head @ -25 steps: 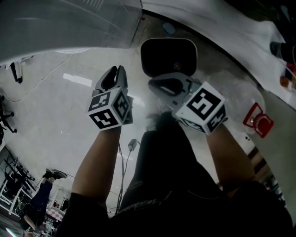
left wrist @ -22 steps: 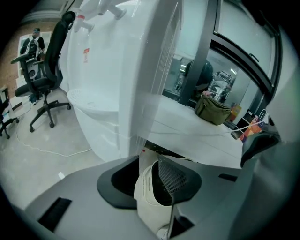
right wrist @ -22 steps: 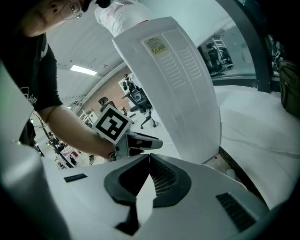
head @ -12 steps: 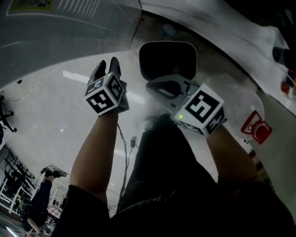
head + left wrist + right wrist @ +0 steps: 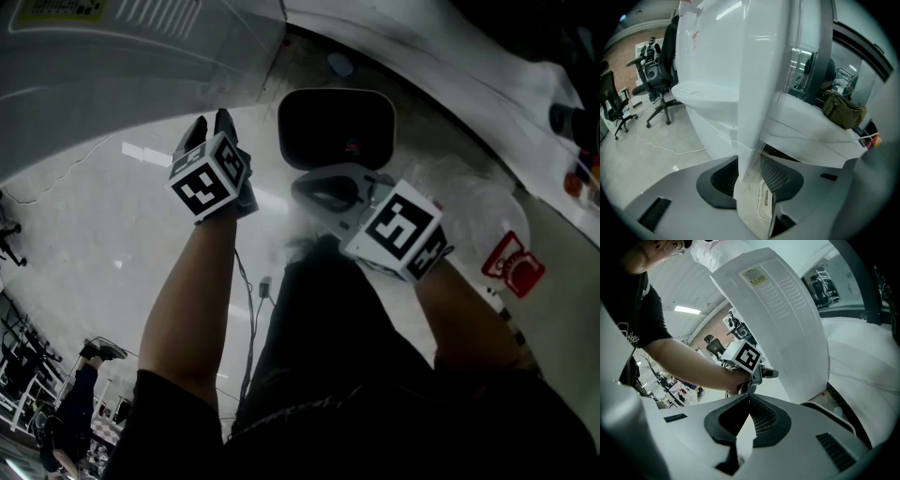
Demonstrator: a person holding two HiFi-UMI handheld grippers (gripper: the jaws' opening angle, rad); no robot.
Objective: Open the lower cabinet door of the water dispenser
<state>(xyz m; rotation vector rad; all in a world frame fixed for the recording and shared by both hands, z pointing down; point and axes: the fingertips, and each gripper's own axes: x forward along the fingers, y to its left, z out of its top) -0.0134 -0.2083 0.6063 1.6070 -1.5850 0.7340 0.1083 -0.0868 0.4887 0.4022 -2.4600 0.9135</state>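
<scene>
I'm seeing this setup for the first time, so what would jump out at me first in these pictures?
The white water dispenser dominates: its panel with vent slots and a yellow label fills the upper middle of the right gripper view. In the left gripper view its white edge stands between the left gripper's open jaws. In the head view a black, pale-rimmed container lies on the floor beyond the shut right gripper.

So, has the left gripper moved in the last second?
Yes. The left gripper shifted up the head view, now nearly level with the dark bin.
</scene>
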